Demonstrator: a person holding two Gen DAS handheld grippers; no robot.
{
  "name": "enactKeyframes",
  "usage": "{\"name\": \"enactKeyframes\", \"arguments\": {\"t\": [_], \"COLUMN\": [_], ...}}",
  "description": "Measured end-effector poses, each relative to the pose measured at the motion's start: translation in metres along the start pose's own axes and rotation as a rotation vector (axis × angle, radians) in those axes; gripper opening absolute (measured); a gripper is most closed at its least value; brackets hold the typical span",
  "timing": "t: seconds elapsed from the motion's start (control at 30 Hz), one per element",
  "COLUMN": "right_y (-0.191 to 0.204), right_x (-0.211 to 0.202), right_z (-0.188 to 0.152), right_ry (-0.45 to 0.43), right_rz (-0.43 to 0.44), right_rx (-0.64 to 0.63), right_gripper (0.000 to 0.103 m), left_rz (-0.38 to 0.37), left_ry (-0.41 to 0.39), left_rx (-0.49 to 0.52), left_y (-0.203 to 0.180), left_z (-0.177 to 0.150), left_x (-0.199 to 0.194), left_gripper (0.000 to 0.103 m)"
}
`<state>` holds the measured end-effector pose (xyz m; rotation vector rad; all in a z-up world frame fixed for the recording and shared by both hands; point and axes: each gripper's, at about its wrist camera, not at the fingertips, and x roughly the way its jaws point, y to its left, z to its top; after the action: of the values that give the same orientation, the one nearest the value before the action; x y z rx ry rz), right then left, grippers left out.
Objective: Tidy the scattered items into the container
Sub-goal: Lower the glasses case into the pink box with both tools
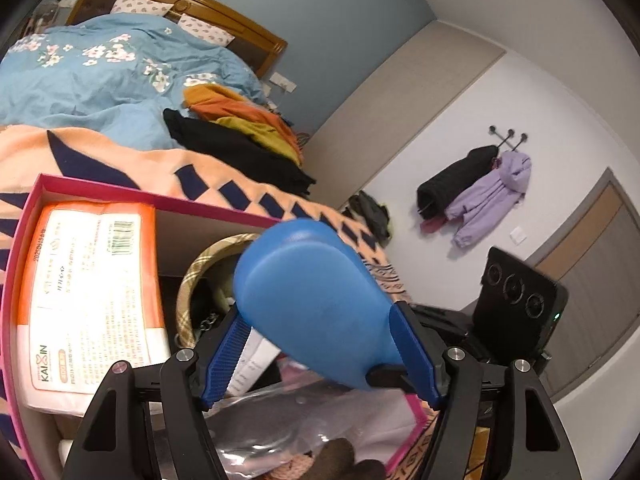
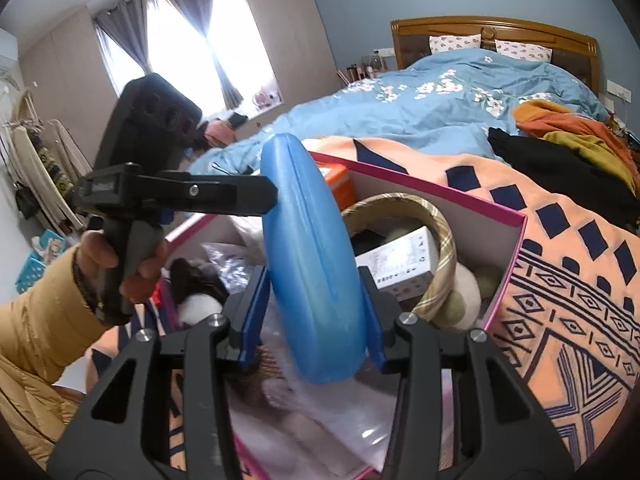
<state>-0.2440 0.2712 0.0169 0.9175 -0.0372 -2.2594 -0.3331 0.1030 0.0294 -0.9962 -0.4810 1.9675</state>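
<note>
A blue oval case is held by both grippers above a pink box on the bed. My left gripper is shut on the case across its width. My right gripper is shut on the same blue case, which stands on edge in that view. The pink box holds an orange tissue pack, a round plaid basket, clear plastic bags and plush items. The left gripper body and the hand holding it show at the left of the right wrist view.
The box sits on an orange blanket with navy patterns. A blue floral duvet and a pile of black and orange clothes lie further up the bed. Coats hang on the wall. A window with curtains is at the far left.
</note>
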Motion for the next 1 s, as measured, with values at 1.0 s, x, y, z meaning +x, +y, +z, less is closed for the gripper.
{"name": "enactKeyframes", "arguments": {"t": [1.0], "right_y": [-0.008], "right_x": [0.018], "right_z": [-0.012], "right_ry": [0.092], "right_rz": [-0.160], "right_rx": [0.030], "right_gripper": [0.044], "left_rz": [0.230], "left_ry": [0.162], "left_rx": [0.034], "left_y": [-0.011], "left_z": [-0.014], "left_x": [0.040], "left_gripper": [0.074]}}
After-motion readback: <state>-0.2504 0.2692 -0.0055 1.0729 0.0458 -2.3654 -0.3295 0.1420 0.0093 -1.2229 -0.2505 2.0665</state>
